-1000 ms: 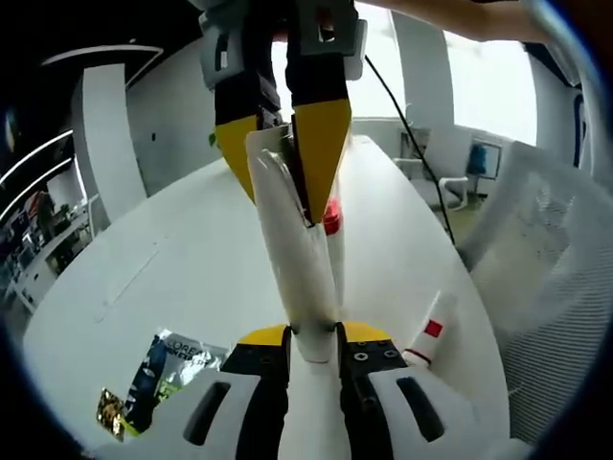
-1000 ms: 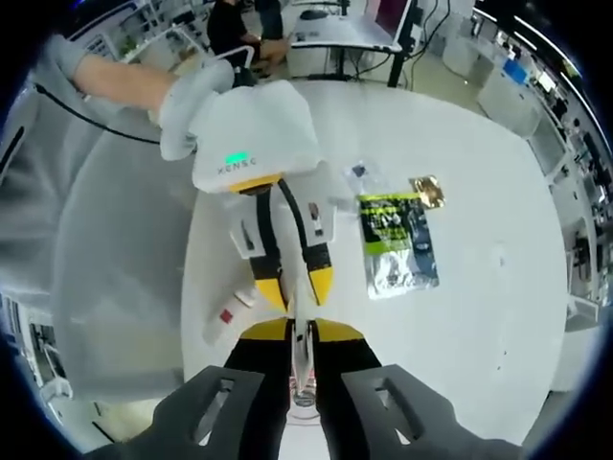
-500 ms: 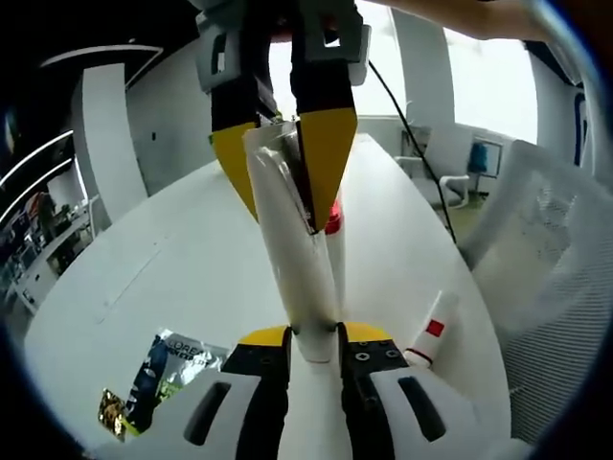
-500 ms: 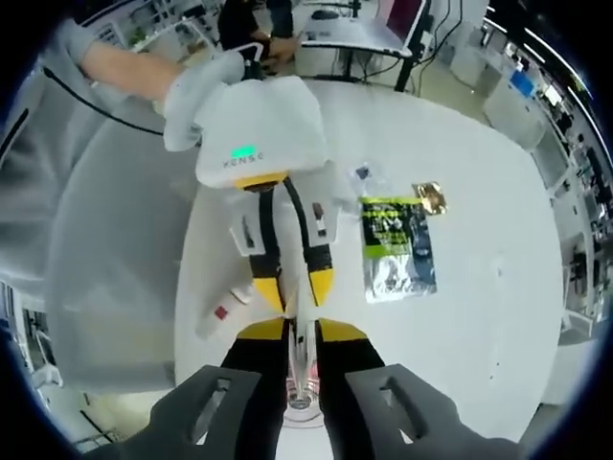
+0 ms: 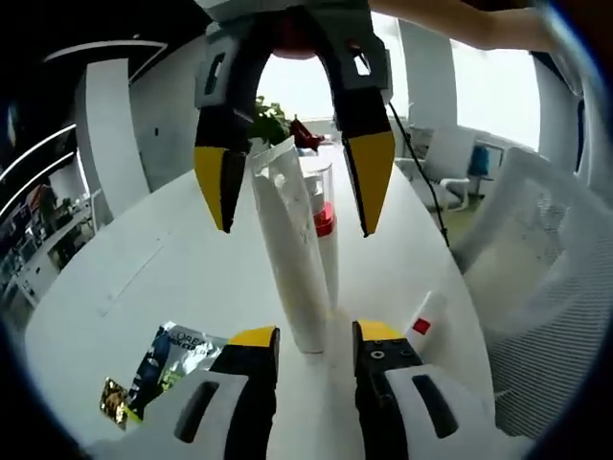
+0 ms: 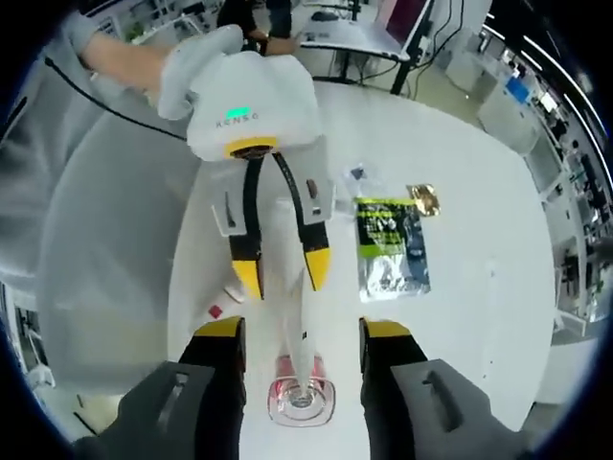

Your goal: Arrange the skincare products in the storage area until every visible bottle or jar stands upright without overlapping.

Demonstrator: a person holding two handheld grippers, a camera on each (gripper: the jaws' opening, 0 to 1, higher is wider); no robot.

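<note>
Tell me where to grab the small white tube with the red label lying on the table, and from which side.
Take the small white tube across its flat body near the red label, from above. It lies flat on the table, so the jaws can straddle its narrow width; the tall white tube stands clear of it.

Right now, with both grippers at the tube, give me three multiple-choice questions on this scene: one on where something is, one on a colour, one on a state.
1. Where does the sachet lie?
A. flat on the table
B. on the chair
C. between the right gripper's jaws

2. What colour is the band on the bottle behind the tube?
A. blue
B. red
C. green

3. How do the jaws of the left gripper stand?
A. shut on the tube
B. shut on the sachet
C. open on either side of the tube

Answers: 1 A, the right gripper view shows it flat on the white top beside the grippers. 2 B, the left gripper view shows a red band under the bottle's clear cap. 3 C, there is a gap between each jaw and the tube; the right gripper is open too.
</note>
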